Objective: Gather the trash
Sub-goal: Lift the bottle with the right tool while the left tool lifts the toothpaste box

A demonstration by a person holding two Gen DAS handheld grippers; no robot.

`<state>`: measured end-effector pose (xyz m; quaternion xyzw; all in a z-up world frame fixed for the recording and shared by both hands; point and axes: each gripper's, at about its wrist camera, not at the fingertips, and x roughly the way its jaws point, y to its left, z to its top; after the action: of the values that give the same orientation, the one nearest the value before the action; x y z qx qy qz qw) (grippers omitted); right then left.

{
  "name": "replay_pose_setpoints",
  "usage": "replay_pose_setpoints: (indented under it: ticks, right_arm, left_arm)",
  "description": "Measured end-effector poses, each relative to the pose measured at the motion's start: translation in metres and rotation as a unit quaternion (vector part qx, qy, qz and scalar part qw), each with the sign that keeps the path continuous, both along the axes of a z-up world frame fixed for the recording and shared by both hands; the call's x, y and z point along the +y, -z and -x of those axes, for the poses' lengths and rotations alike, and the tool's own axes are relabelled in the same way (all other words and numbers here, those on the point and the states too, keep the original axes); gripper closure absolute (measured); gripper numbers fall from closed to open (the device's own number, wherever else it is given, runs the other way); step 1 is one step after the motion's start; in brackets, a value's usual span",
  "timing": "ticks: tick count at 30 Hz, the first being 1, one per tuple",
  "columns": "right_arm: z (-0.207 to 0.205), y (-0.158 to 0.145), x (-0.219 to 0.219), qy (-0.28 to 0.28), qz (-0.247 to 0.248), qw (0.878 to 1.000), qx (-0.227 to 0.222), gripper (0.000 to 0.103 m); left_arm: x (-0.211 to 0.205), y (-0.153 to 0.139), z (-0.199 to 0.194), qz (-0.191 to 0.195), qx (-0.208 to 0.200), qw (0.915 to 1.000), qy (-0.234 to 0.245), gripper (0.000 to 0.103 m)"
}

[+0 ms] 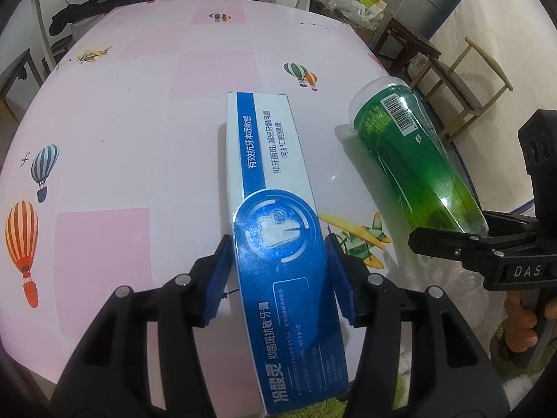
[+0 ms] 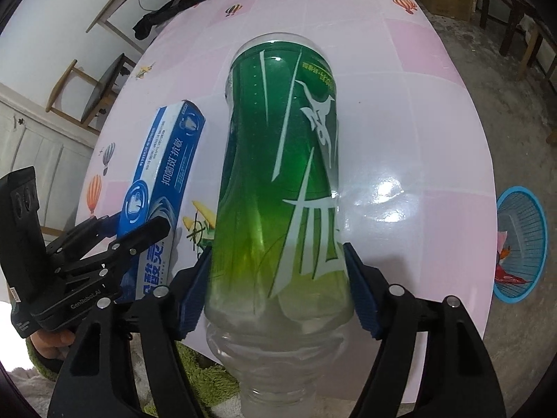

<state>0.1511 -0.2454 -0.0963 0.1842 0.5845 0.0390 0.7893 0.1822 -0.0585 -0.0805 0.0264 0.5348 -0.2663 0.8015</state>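
Note:
My left gripper point(image 1: 278, 271) is shut on a blue and white toothpaste box point(image 1: 275, 216), held over the pink table point(image 1: 139, 122). The box also shows in the right wrist view point(image 2: 156, 181), with the left gripper point(image 2: 125, 230) around it. My right gripper point(image 2: 278, 285) is shut on a green plastic bottle point(image 2: 282, 174), its blue pads point(image 2: 195, 296) pressed against the lower body; the clear neck points back toward the camera. In the left wrist view the bottle point(image 1: 410, 160) sits at the right in the right gripper point(image 1: 452, 237).
A blue mesh basket point(image 2: 522, 244) stands on the floor to the right of the table, with red scraps inside. Wooden chairs point(image 1: 466, 80) stand beside the table. Boxes and bags point(image 1: 365, 3) lie beyond the far edge.

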Motion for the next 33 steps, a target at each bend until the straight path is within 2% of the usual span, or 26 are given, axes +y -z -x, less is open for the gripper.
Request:
replay_pose_setpoints:
  ticks: [6, 33]
  right_arm:
    - [0.002, -0.001, -0.002, 0.006, -0.002, 1.000, -0.005, 0.034]
    - [0.010, -0.012, -0.013, 0.032, -0.014, 0.999, -0.030, 0.035]
  left_arm:
    - [-0.005, 0.001, 0.001, -0.016, -0.011, 0.9998, 0.006, 0.053]
    - [0.007, -0.017, 0.007, -0.009, -0.044, 0.9990, -0.007, 0.056]
